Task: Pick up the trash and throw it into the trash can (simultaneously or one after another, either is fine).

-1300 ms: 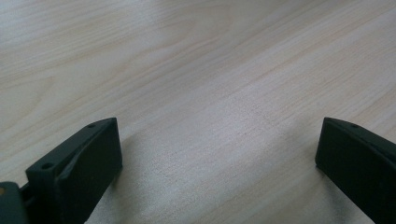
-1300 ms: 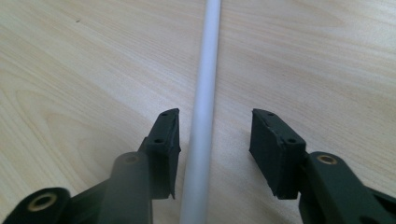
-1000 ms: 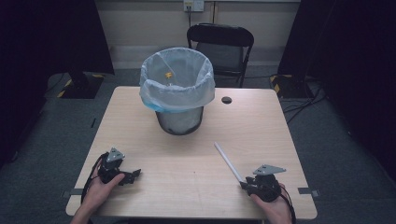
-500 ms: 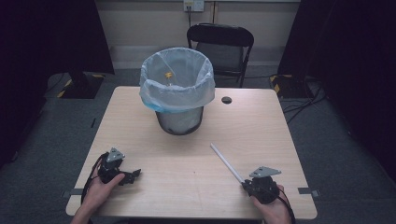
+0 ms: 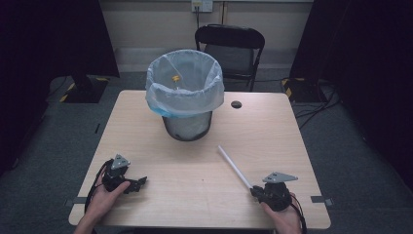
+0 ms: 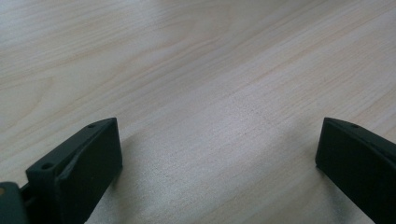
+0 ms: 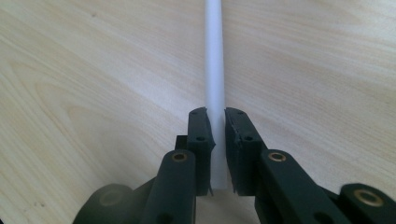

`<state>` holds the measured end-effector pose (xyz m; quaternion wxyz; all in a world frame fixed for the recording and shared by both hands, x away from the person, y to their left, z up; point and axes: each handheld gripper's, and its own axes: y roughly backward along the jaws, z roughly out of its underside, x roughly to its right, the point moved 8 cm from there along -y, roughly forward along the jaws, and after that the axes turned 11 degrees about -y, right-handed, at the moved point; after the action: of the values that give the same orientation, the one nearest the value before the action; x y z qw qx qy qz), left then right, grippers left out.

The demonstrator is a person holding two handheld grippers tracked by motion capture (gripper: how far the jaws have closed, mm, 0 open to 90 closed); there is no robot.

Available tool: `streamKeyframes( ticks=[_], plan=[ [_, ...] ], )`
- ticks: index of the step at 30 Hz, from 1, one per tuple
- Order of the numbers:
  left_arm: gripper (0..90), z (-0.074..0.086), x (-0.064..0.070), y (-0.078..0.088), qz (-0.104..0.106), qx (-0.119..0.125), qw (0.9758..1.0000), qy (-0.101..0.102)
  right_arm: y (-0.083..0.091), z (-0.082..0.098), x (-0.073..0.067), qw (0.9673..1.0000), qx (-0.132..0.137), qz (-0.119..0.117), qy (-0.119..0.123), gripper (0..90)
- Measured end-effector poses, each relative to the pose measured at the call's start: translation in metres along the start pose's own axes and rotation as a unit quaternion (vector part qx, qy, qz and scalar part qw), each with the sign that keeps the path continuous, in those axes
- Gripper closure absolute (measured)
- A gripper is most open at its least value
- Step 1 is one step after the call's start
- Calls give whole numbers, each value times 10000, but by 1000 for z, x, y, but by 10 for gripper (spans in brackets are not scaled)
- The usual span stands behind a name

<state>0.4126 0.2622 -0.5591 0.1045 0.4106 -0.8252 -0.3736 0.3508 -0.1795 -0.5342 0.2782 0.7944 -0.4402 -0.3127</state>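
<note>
Now the right claw (image 5: 254, 191) sits at the near right of the wooden bench (image 5: 272, 126), held in the person's right hand (image 5: 282, 217), and its two black jaws are clamped on the near end of a white tube (image 5: 234, 166). Seen from the right gripper view, the right claw (image 7: 218, 121) has the white tube (image 7: 214, 60) pinched squarely between both pads, the tube's cut end sitting just inside the jaws and the rest running straight away from the camera over the bench (image 7: 93, 70). Those jaws have just been closing, and they now press on the tube from both sides. From the high view the tube slants from the claw up and to the left, towards the middle of the bench, its far end lying well short of the bin.

Over at the near left, the left claw (image 5: 139, 183) rests low over the bench in the person's left hand (image 5: 102, 200). Its jaws stand wide apart in the left gripper view, with bare wood (image 6: 210, 93) between them and nothing gripped.

Farther off, a wire-mesh waste bin (image 5: 187, 126) lined with a pale plastic bag (image 5: 185, 90) stands on the far middle of the bench, well apart from both claws. A dark folding chair (image 5: 230, 44) stands beyond the far edge.
</note>
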Motion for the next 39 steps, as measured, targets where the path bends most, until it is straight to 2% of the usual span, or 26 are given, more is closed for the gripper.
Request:
streamKeyframes(
  ticks=[11,20,30,34,39],
  plan=[
    [0,0,0,0,1,-2,10000,-3,10,-21,0,9980,591,1,-214,814],
    [0,0,0,0,0,-1,10000,-2,20,-40,-1,9948,991,82,-215,816],
    [0,0,0,0,1,-1,10000,-1,34,-59,3,9895,1407,207,-264,816],
    [0,0,0,0,0,-1,10000,-1,37,-68,0,9877,1536,158,-245,816],
    [0,0,0,0,0,0,10000,0,44,-82,-4,9839,1774,115,-179,817]
  ],
)
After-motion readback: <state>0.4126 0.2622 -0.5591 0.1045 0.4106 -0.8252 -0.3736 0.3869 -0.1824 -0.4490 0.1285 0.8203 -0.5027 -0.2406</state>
